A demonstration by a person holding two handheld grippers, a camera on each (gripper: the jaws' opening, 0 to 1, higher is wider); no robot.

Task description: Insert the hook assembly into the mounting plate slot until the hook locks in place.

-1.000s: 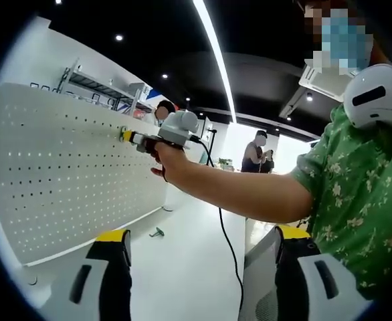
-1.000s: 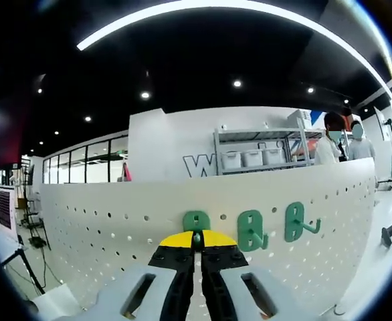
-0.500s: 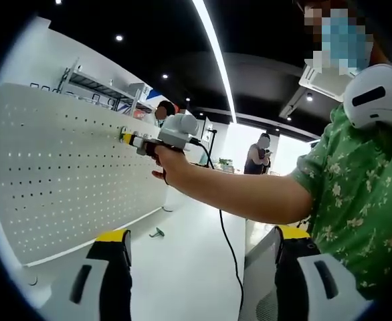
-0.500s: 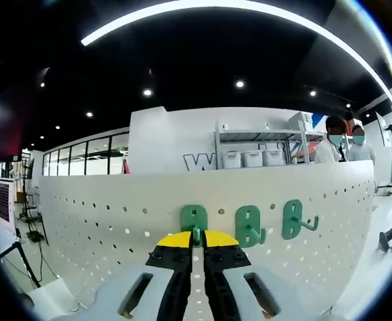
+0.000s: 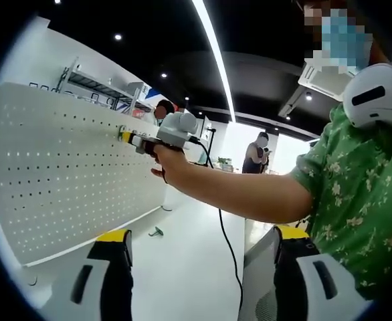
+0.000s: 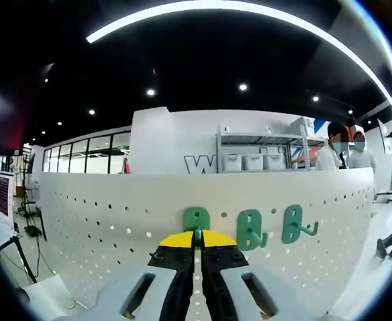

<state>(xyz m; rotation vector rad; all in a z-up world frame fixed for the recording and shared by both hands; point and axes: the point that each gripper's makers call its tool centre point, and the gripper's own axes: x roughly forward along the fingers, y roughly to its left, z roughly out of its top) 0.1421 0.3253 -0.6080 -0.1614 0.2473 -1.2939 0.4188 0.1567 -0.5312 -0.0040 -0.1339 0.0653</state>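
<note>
Right tongs (image 6: pixel 197 242) — jaws nearly together, yellow tips pinching small green hook (image 6: pixel 197 235). In left gripper view, right tongs (image 5: pixel 130 137) held out on bare outstretched arm (image 5: pixel 236 194), hand (image 5: pixel 166 157) wrapped round handle. Left tongs (image 5: pixel 199 244) — jaws wide apart, held low, nothing between them.

A white perforated mounting plate (image 6: pixel 102 214) stands upright, dotted all over with small holes. Against its face sits a green hook assembly (image 6: pixel 196 221), its flat slotted backplate upright on the board, its lower part hidden behind yellow jaw tips. Just to its right hang two more green hooks (image 6: pixel 251 229) (image 6: pixel 294 224), both mounted, prongs curling outward and up.
</note>
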